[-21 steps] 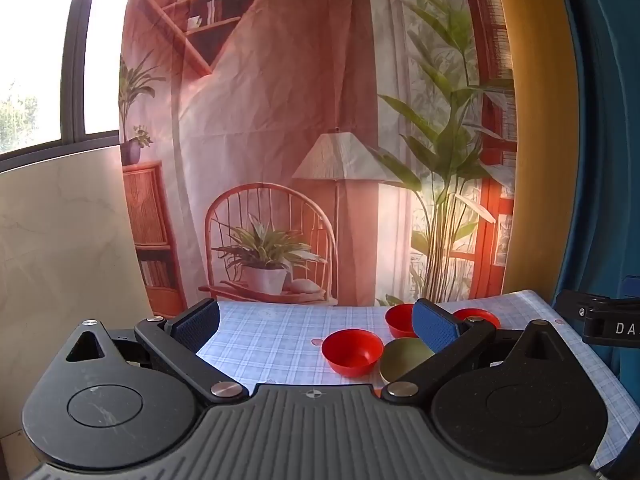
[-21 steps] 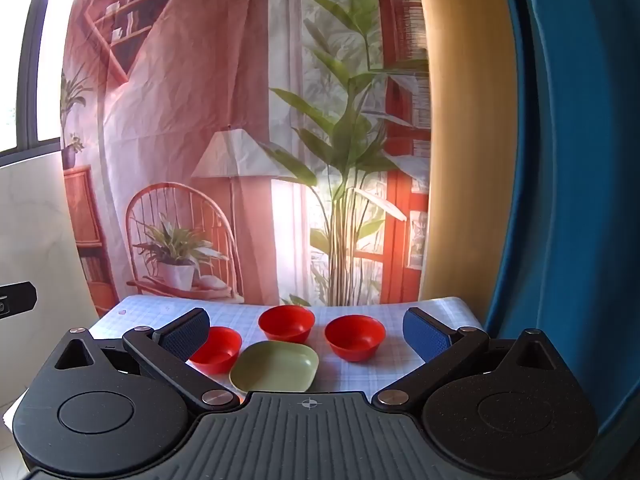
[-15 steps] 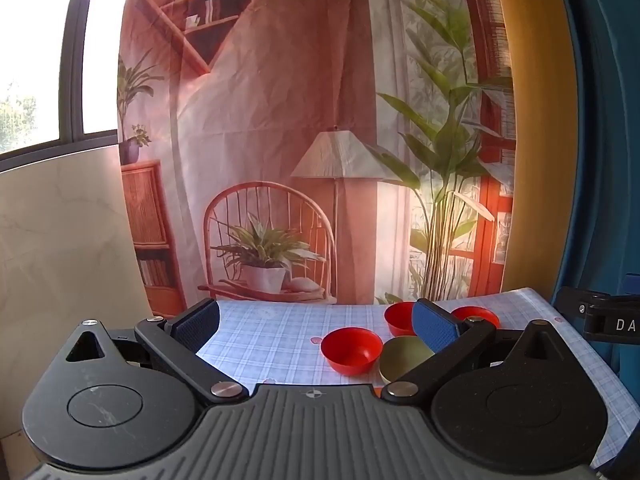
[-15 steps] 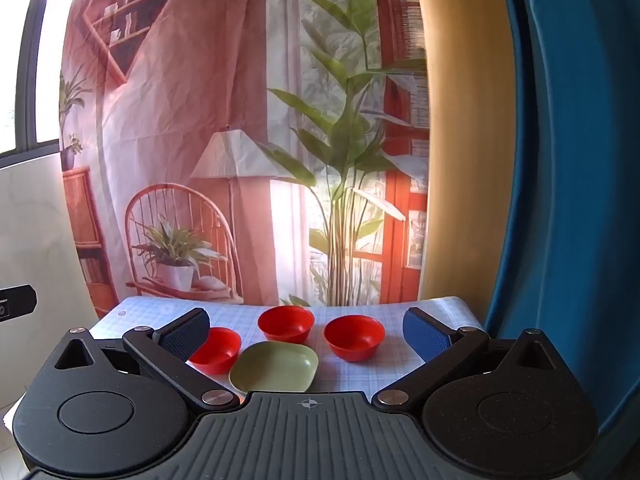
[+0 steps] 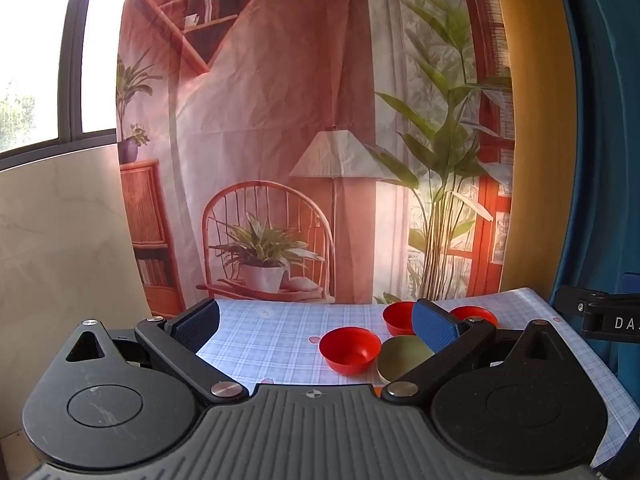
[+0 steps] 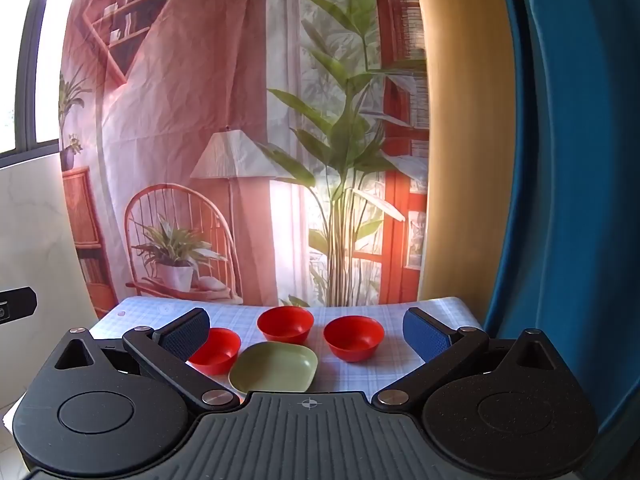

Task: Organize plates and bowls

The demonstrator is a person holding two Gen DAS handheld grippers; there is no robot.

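Note:
Three red bowls and one olive-green plate sit on a checked tablecloth. In the right wrist view the plate (image 6: 274, 367) lies nearest, with a bowl at the left (image 6: 216, 350), one behind it (image 6: 285, 324) and one at the right (image 6: 353, 337). My right gripper (image 6: 306, 332) is open and empty, above and short of them. In the left wrist view the near bowl (image 5: 349, 349) and plate (image 5: 403, 358) lie ahead to the right, two bowls (image 5: 398, 317) (image 5: 474, 314) behind. My left gripper (image 5: 316, 322) is open and empty.
The table (image 5: 260, 332) ends at a printed fabric backdrop (image 6: 224, 140). A blue curtain (image 6: 568, 180) hangs at the right. The other gripper's body (image 5: 604, 318) shows at the right edge of the left wrist view. A marble wall (image 5: 60, 240) stands left.

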